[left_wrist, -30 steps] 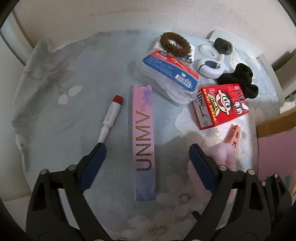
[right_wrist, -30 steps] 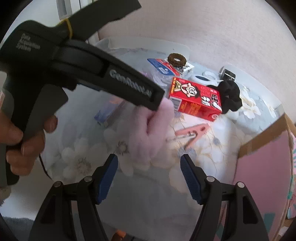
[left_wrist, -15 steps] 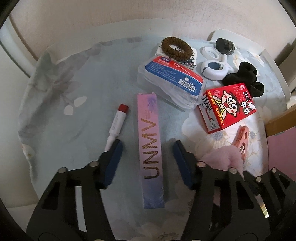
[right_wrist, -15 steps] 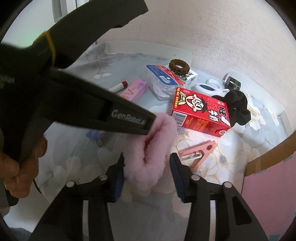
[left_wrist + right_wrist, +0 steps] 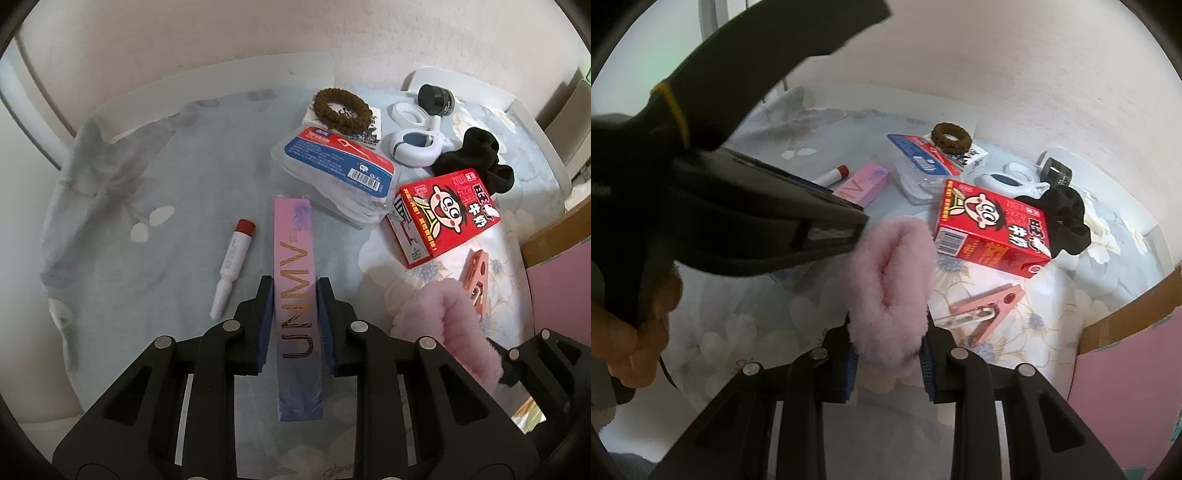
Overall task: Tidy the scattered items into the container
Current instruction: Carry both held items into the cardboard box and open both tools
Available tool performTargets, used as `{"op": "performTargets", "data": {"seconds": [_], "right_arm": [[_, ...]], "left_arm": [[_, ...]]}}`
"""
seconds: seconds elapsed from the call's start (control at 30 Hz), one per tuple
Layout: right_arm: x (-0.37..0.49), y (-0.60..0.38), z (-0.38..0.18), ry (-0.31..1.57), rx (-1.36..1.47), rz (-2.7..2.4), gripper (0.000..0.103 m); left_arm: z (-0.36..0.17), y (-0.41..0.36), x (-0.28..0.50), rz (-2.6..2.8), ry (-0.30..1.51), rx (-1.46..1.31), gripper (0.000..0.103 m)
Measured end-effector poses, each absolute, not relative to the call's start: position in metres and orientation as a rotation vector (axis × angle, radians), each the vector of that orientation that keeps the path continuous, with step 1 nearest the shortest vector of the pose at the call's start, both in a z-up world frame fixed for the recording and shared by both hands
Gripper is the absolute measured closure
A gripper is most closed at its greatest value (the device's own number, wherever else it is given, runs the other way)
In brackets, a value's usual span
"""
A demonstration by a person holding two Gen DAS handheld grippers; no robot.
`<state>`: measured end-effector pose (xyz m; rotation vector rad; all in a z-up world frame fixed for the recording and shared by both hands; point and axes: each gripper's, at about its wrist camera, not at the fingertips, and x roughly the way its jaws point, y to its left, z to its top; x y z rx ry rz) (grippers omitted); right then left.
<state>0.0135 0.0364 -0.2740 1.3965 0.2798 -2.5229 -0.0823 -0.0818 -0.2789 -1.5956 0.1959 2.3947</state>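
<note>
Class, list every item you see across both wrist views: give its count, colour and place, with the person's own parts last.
UNMV box: 1, pink-purple, centre of cloth, between left pads
lip balm tube: 1, white, red cap, left of box
fluffy scrunchie: 1, pink, between right pads
brown hair tie: 1, on a card at the back
plastic packet: 1, clear, blue-red label
milk carton: 1, red, right
black scrunchie: 1, behind carton
clothes peg: 1, pink, beside fluffy scrunchie
white clip: 1, back
small jar: 1, black, back right
cardboard box: 1, brown rim, pink side, far right
left gripper: closing on box
right gripper: closing on scrunchie
hand: 1, holding left gripper
</note>
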Motion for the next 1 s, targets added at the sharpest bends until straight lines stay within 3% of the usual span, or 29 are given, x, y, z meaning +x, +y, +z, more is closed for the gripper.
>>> {"op": "performTargets", "data": {"seconds": [0.83,1.0], "right_arm": [[0.024,0.048,-0.252,0.286,1.356,-2.543,0.079],[0.033,0.049,-0.23,0.261,1.336,-2.559,0.079]], "left_arm": [[-0.241,-0.089,-0.07,2.454,0.096,-1.495,0.083],[-0.217,-0.086,-0.068,2.489,0.17,-1.508,0.083]]}}
